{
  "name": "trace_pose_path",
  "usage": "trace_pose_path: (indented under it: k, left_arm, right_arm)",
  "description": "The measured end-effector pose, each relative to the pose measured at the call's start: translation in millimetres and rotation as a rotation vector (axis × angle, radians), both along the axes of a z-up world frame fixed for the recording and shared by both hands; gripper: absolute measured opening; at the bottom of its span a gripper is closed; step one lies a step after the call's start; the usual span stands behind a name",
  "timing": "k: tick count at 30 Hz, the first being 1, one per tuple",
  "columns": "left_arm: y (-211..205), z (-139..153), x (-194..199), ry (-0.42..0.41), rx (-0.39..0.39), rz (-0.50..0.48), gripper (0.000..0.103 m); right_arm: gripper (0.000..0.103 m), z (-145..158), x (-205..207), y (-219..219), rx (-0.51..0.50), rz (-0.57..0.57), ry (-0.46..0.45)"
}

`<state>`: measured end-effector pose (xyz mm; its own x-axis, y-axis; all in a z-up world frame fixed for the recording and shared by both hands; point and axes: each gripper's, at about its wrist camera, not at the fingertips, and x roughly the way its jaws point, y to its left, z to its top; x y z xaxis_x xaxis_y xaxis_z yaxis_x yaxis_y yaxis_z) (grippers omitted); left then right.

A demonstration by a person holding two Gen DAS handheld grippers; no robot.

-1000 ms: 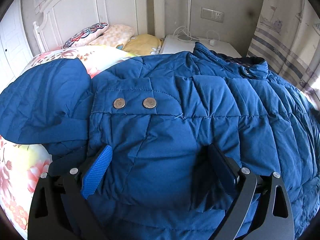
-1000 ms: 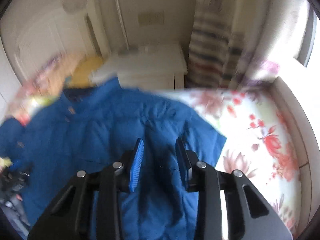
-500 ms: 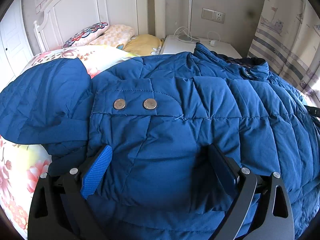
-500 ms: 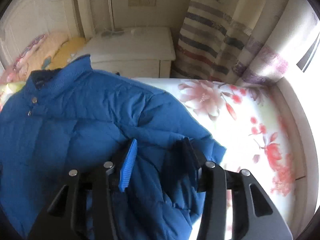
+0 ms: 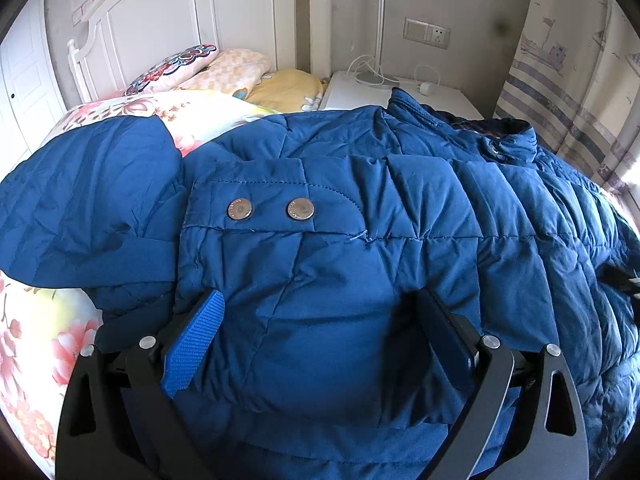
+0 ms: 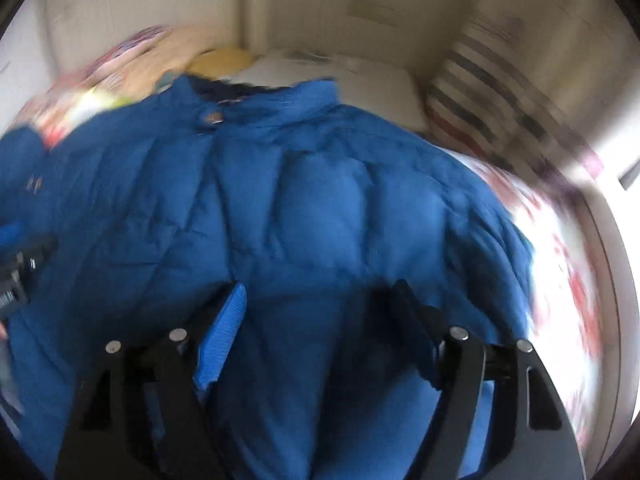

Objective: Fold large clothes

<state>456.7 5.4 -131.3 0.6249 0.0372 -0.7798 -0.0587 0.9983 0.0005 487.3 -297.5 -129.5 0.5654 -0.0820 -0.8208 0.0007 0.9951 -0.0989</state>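
A large blue puffer jacket [image 5: 360,184] lies spread on the floral bed sheet [image 5: 36,340], collar [image 5: 500,136] towards the nightstand. A flap with two metal snaps [image 5: 240,211] lies across its front, and a blue hood-like part [image 5: 92,200] spreads to the left. My left gripper [image 5: 318,294] stands wide open low over the jacket, padded fabric bulging between its fingers. In the blurred right wrist view my right gripper [image 6: 320,286] hovers over the jacket [image 6: 320,200], its jaws opening, fabric lying below and between them but not pinched. The left gripper [image 6: 16,248] shows at that view's left edge.
Several pillows [image 5: 224,68] lean against the white headboard [image 5: 160,20]. A white nightstand [image 5: 400,92] with cables stands beyond the collar, and a striped curtain [image 5: 560,80] hangs to the right. Bare floral sheet [image 6: 560,260] shows right of the jacket.
The right gripper's jaws have widened and it has swung left from the jacket's right edge to over its body. The left gripper and the flap have not moved.
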Motion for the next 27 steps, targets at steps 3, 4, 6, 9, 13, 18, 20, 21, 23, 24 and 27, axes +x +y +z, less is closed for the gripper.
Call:
trace_pose_path:
  k: [3, 4, 6, 9, 13, 18, 20, 21, 23, 24, 27]
  left_arm:
    - [0.7, -0.2, -0.4, -0.001, 0.001, 0.0, 0.092]
    - [0.8, 0.0, -0.6, -0.001, 0.0, 0.0, 0.092]
    - [0.7, 0.3, -0.9, -0.003, -0.005, -0.001, 0.092]
    - [1.7, 0.8, -2.1, -0.008, -0.016, -0.003, 0.092]
    - [5.2, 3.1, -3.5, -0.016, -0.043, -0.009, 0.092]
    - [44.1, 29.9, -28.8, -0.06, -0.283, -0.013, 0.092]
    - [95.6, 53.5, -55.5, -0.148, -0.455, 0.077, 0.092]
    - [117.9, 60.3, -65.5, -0.186, -0.507, 0.122, 0.092]
    - [192.1, 67.9, -93.9, -0.284, -0.651, 0.298, 0.092]
    - [229.8, 65.4, -104.7, -0.304, -0.715, 0.389, 0.092]
    - [318.6, 49.1, -127.1, -0.316, -0.829, 0.625, 0.092]
  right_arm:
    - [0.08, 24.9, -39.9, 8.8, 0.076, 0.006, -0.124]
    - [0.084, 20.4, -48.9, 18.2, 0.069, 0.037, -0.106]
    - [0.086, -0.7, -55.6, 28.3, 0.022, 0.094, -0.011]
    - [0.087, -9.8, -71.2, 28.3, 0.007, 0.087, -0.007]
    - [0.089, 10.1, -113.0, 34.6, 0.076, 0.044, -0.096]
    - [0.096, -23.1, -132.3, 52.4, 0.014, 0.091, -0.06]
    - [0.097, -21.9, -133.2, 50.1, 0.034, 0.083, -0.061]
    - [0.097, -23.5, -133.2, 48.8, 0.039, 0.08, -0.059]
    - [0.097, -22.9, -135.8, 48.5, 0.044, 0.079, -0.062]
    - [0.097, -23.2, -133.8, 45.6, 0.045, 0.08, -0.063]
    - [0.098, -22.9, -133.1, 45.5, 0.052, 0.081, -0.064]
